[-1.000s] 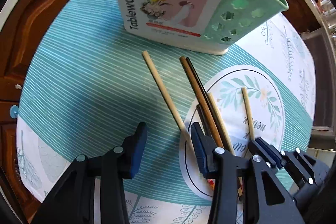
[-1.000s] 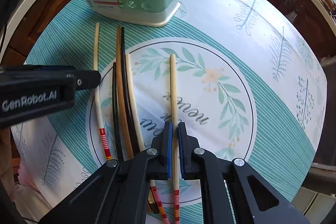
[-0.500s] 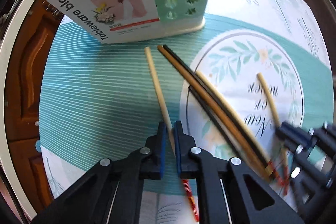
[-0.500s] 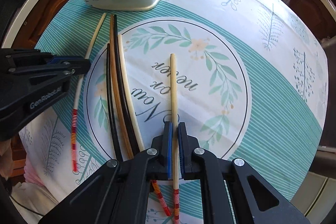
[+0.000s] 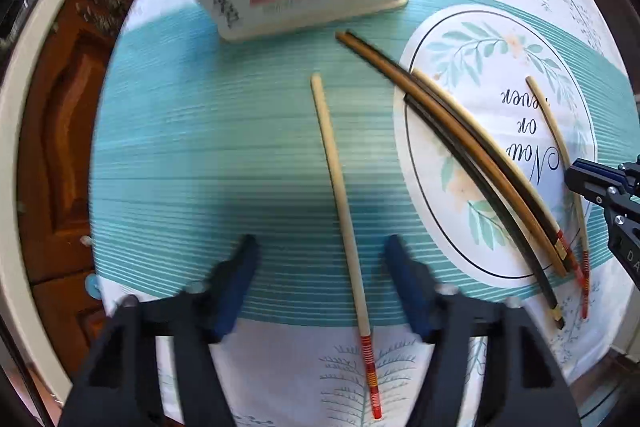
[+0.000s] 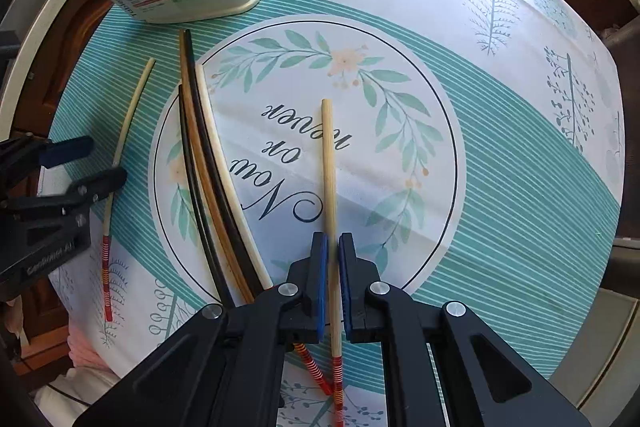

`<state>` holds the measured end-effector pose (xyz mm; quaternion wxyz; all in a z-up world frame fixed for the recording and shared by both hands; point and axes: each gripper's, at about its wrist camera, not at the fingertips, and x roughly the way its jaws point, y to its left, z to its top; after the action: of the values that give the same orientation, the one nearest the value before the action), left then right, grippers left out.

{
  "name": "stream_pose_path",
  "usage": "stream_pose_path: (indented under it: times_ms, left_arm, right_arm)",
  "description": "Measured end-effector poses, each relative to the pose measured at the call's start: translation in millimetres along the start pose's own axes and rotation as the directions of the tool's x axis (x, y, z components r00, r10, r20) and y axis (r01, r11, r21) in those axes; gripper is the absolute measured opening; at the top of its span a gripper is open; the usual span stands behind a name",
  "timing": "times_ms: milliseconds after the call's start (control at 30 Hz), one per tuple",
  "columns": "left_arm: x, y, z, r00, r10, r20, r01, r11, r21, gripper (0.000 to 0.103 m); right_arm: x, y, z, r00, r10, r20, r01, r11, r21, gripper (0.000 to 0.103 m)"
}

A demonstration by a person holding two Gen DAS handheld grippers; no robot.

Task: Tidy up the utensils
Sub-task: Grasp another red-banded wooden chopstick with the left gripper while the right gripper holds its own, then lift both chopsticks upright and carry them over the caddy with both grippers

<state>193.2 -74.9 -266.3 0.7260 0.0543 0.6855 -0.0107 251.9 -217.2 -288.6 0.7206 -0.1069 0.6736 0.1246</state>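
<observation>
Left gripper [image 5: 320, 283] points straight down, jaws opening, pads clear of the chopstick [image 5: 340, 203] between them. Right gripper [image 6: 333, 279] also points down, jaws clamped on a chopstick [image 6: 329, 163]. Grippers apart, side by side.

A home dining room: a round surface [image 6: 520, 75] under a printed tablecloth, carved wooden cabinet doors [image 5: 60, 131] at nine o'clock, chopsticks [image 6: 200, 163].
</observation>
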Motion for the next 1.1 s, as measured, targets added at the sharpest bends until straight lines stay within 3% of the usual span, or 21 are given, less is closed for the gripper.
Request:
stream_pose_path:
  times_ms: [300, 367, 500, 533, 733, 933, 1000, 1100]
  left_arm:
    - [0.5, 10.1, 2.7, 0.999, -0.016, -0.03, 0.017, 1.0, 0.006, 0.061]
    - [-0.8, 23.9, 1.7, 0.999, -0.039, -0.034, 0.039, 0.999, 0.005, 0.047]
    - [-9.7, -2.5, 11.5, 0.997, -0.062, -0.034, 0.063, 0.997, 0.033, 0.026]
    - [-11.3, -7.6, 12.0, 0.997, -0.066, -0.033, 0.067, 0.997, 0.047, 0.007]
    - [-15.6, -15.9, 7.4, 0.997, -0.071, -0.015, 0.072, 0.995, 0.067, 0.003]
    - [-49.7, -15.6, -20.6, 0.987, -0.079, 0.143, 0.061, 0.991, 0.122, 0.003]
    - [-71.9, -10.4, -29.8, 0.97, -0.077, 0.229, 0.045, 0.989, 0.139, 0.003]
    - [-108.5, -1.0, -45.0, 0.921, -0.086, 0.38, 0.032, 0.989, 0.145, 0.003]
  right_arm:
    - [1.6, 9.8, -0.6, 0.999, -0.035, 0.003, 0.035, 0.999, -0.012, 0.01]
    - [-0.2, 7.9, -3.8, 1.0, -0.028, 0.009, 0.028, 1.0, -0.004, 0.01]
    - [-1.6, 3.1, -4.6, 1.0, 0.009, 0.018, -0.009, 0.999, 0.037, 0.006]
    - [-2.6, -0.2, -7.4, 1.0, 0.022, 0.019, -0.023, 0.998, 0.051, 0.006]
    - [-16.9, -13.0, -23.5, 0.993, 0.091, 0.075, -0.099, 0.987, 0.123, 0.005]
    - [-65.3, -9.0, -53.2, 0.962, 0.121, 0.246, -0.153, 0.981, 0.119, 0.005]
    - [-87.9, -2.5, -61.0, 0.938, 0.131, 0.322, -0.172, 0.98, 0.103, 0.005]
    - [-117.2, 11.4, -69.4, 0.891, 0.138, 0.433, -0.188, 0.979, 0.074, 0.005]
